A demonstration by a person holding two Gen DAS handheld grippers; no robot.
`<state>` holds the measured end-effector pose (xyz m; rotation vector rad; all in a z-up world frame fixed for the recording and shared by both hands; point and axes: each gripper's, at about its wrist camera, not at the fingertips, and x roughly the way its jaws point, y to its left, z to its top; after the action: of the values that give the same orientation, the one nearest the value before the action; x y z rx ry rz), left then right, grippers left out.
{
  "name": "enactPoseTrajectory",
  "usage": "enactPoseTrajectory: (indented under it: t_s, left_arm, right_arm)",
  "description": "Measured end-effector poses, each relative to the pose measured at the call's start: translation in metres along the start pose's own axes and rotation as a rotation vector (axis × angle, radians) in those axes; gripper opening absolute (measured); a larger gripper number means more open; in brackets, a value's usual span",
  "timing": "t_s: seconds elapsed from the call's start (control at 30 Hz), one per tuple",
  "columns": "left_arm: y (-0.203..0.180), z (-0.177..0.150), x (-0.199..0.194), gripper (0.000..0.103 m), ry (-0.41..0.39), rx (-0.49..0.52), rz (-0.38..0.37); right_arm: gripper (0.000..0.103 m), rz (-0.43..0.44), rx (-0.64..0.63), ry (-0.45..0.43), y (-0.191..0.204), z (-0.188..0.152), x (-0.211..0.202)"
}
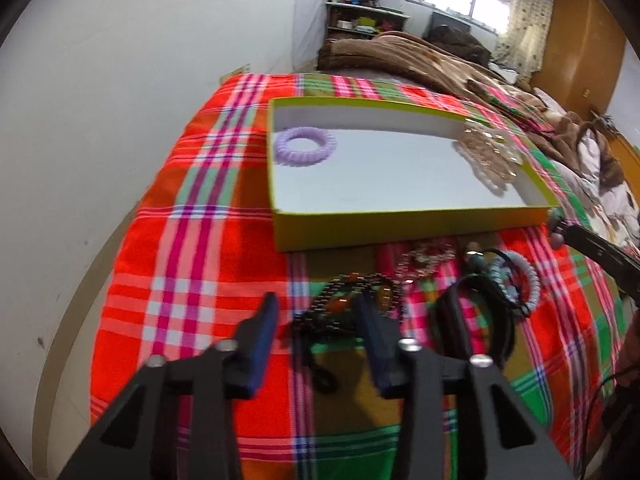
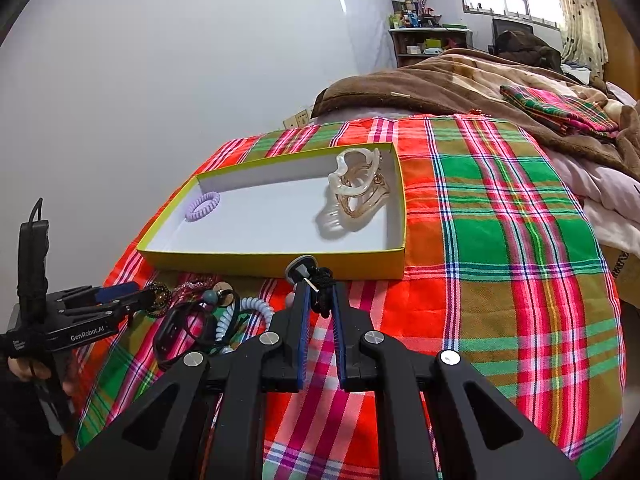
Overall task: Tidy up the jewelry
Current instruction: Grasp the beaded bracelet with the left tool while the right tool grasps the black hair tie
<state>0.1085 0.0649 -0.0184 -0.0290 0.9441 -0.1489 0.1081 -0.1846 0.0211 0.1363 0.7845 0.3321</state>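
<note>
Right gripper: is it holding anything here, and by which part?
Yes. The right gripper is shut on a small black hair tie, pinching its bunched middle just in front of the yellow box; a thin metal pin sticks out beside it.

White lettering "GenRobot.AI" runs along the black body of the left tool [image 2: 150, 300], seen from the right wrist. A smaller label beside it is probably text, too blurred to read.
</note>
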Motion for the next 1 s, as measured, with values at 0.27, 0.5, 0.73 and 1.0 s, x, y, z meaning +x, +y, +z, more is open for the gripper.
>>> enactPoseTrajectory:
  t_s: [0.27, 0.5, 0.73, 1.0]
  left_arm:
    - [-0.006, -0.001, 0.0, 0.017, -0.001, 0.017, -0.013]
    - [-0.008, -0.002, -0.005, 0.016, -0.015, 0.007, -0.013]
    - [-0.011, 0.001, -0.017, 0.014, -0.045, 0.001, -0.015]
    - [-0.014, 0.004, -0.033, 0.008, -0.082, -0.004, -0.015]
  right_arm:
    - [0.011, -0.001, 0.004, 0.002, 0.001, -0.001, 0.001]
    - [0.011, -0.002, 0.005, -0.004, 0.001, -0.001, -0.001]
    - [0.011, 0.002, 0.004, -0.015, 0.002, 0.0, -0.007]
    - [0.011, 0.003, 0.0, -0.04, 0.004, 0.003, -0.018]
